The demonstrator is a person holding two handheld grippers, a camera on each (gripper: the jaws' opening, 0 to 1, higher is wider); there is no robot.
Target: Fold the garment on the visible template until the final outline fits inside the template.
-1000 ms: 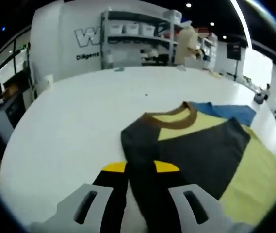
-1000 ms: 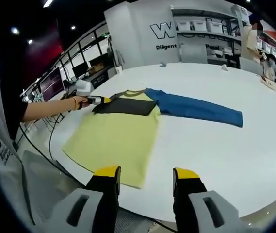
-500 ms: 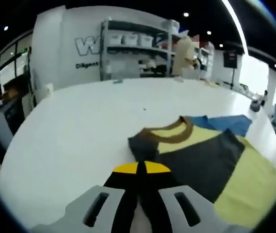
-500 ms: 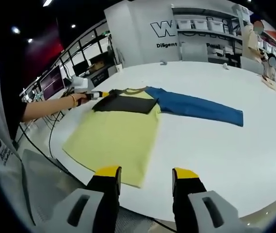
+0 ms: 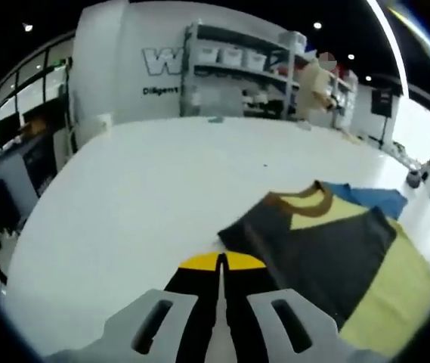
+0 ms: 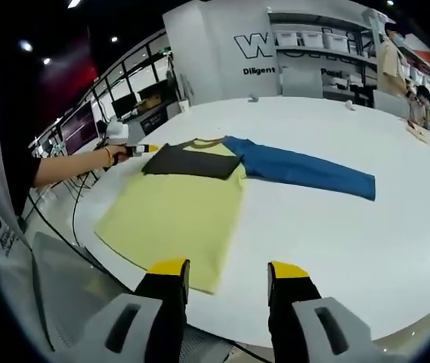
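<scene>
- The big white table (image 6: 396, 249) carries everything; your garment (image 6: 180, 204), a yellow shirt with a brown collar, lies flat on its near left part, the hem close to the table edge by your right gripper (image 6: 226, 276).
- One dark sleeve (image 6: 192, 161) already lies folded across the chest, just below the collar, while the blue sleeve (image 6: 305, 170) is spread out flat to the other side, well clear of the body.
- In the left gripper view the dark sleeve (image 5: 320, 246) sits just beside your left gripper (image 5: 220, 263); its yellow-tipped jaws are pressed together, and no cloth shows between them, so it looks to have let go of that sleeve.
- Your right gripper hovers over the hem with its jaws spread and nothing between them.
- By my reading, the first sleeve fold is done and the blue sleeve is next: you need to reach across, pinch its cuff and carry it over the chest.
- I cannot make out any template outline on the table.
- Bins (image 6: 317, 38) sit on the far shelves (image 6: 328, 53); their contents are too small to tell.
</scene>
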